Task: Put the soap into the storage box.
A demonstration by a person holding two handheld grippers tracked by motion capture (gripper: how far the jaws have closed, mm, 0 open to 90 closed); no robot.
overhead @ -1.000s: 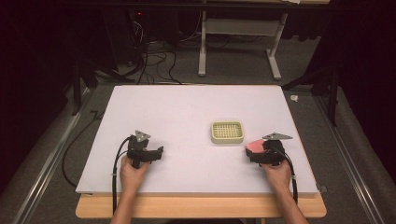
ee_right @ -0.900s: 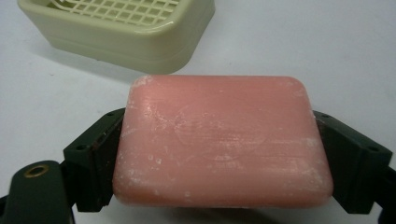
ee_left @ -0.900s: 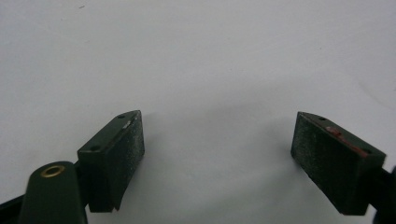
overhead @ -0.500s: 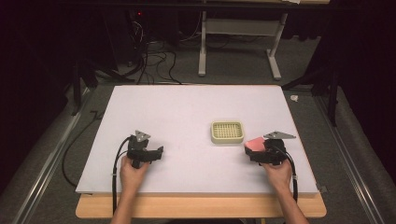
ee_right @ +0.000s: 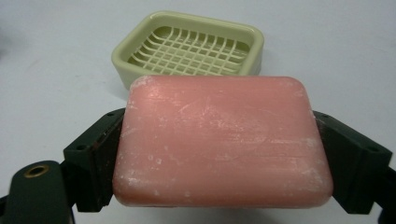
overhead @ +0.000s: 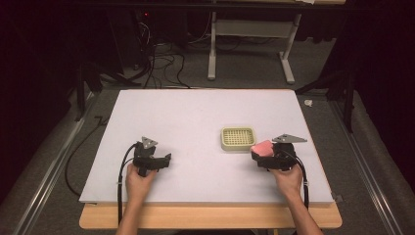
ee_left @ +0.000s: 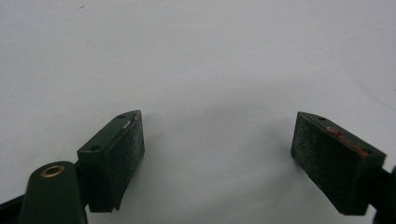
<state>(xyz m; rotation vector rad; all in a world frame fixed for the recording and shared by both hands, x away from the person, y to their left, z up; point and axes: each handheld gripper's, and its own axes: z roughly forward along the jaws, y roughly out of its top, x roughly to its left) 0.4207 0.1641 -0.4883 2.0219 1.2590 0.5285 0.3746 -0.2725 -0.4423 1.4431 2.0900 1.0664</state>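
- Soap [ee_right: 223,142], a pink bar, sits clamped between the jaws of the right tool [overhead: 268,155], gripped at its two short ends with its broad face up.
- Comparison with the high views from a second and half a second earlier shows almost nothing changed: both hands and both tools sit where they were, the bar already in the grip.
- Soap dish [overhead: 238,139], pale green with a grid insert, stands empty on the white tabletop [overhead: 195,112], just beside the bar at about ten o'clock from the right tool; in the right gripper view it lies straight ahead, beyond the bar.
- Left tool [overhead: 152,160] rests low on the tabletop well apart at nine o'clock from the dish, jaws spread wide with nothing between them.
- The pause suggests the grasp is settled and the carry to the dish has not begun; a short move forward and a release over the grid would likely finish the job.
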